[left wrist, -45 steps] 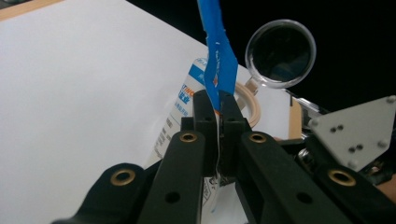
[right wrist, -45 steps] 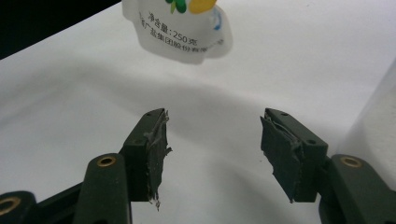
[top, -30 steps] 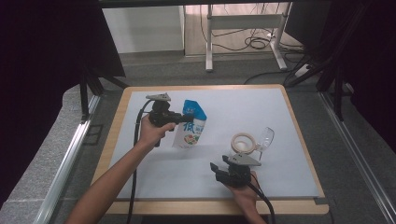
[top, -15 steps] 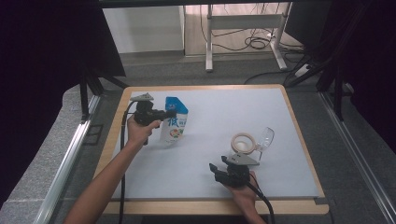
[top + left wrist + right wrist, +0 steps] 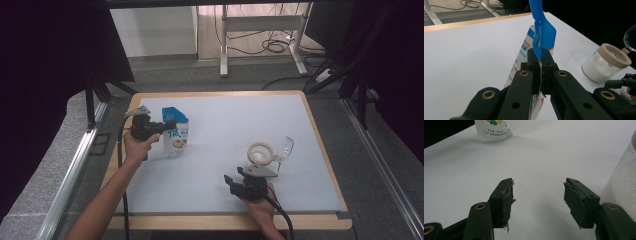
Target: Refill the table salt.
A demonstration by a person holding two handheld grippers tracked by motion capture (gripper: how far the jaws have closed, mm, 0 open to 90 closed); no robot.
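High view is showing the left gripper [image 5: 162, 126] clamping the blue top edge of a white and blue pouch [image 5: 176, 132], which is standing upright near the left side of the white table mat [image 5: 225, 120]. Left gripper view is showing both black jaws pinching the pouch's blue seal [image 5: 541, 32] flat between them, with the printed body hanging below. Over on the right, 1 glass jar [image 5: 260, 153] with a tan rim is sitting well apart from the pouch, half full of white powder, and a clear lid or scoop [image 5: 284, 148], too faint to tell which, is leaning just beside it. The right gripper [image 5: 235, 181] is resting low near the front edge, its 2 jaws standing apart with nothing between them; right gripper view is showing bare mat in the gap, the jar's wall [image 5: 624, 182] at the right edge and the pouch's base [image 5: 494, 130] far ahead. Open mat is lying between pouch and jar. Beyond the table, cables [image 5: 272, 46] are lying on the floor by a metal stand [image 5: 260, 30].
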